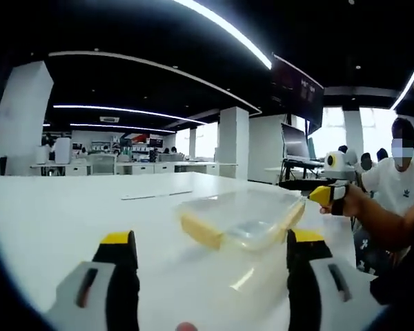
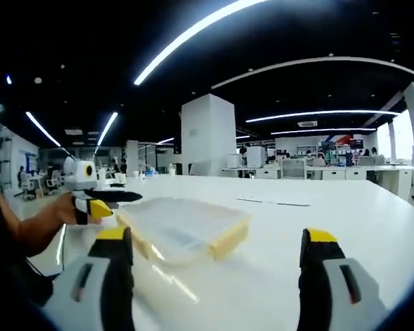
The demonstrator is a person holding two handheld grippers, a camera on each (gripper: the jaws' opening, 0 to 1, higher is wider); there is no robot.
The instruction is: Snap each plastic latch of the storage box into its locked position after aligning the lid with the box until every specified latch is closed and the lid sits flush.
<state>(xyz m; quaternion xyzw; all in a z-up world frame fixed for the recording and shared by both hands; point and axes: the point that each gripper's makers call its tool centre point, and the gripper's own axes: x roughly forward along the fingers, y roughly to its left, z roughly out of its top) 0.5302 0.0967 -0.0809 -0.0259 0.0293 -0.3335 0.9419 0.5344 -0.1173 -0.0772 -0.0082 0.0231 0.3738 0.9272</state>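
Note:
A clear plastic storage box [image 1: 238, 217] with its lid on lies on the white table [image 1: 69, 214], just beyond my left gripper [image 1: 210, 272], whose jaws stand wide open with nothing between them. Yellow latches show at its near left side [image 1: 200, 232] and right end [image 1: 293, 212]; whether they are snapped down I cannot tell. My right gripper [image 1: 326, 194], held in a hand, hovers at the box's right end. In the right gripper view the box [image 2: 183, 227] sits ahead of the open right gripper [image 2: 217, 276], with the left gripper [image 2: 90, 205] at its left end.
A person in a white shirt [image 1: 393, 186] sits past the table's right edge. A monitor on a stand [image 1: 294, 145] and white pillars [image 1: 232, 141] rise behind. A thin flat strip [image 2: 272, 202] lies on the table beyond the box. Desks line the back.

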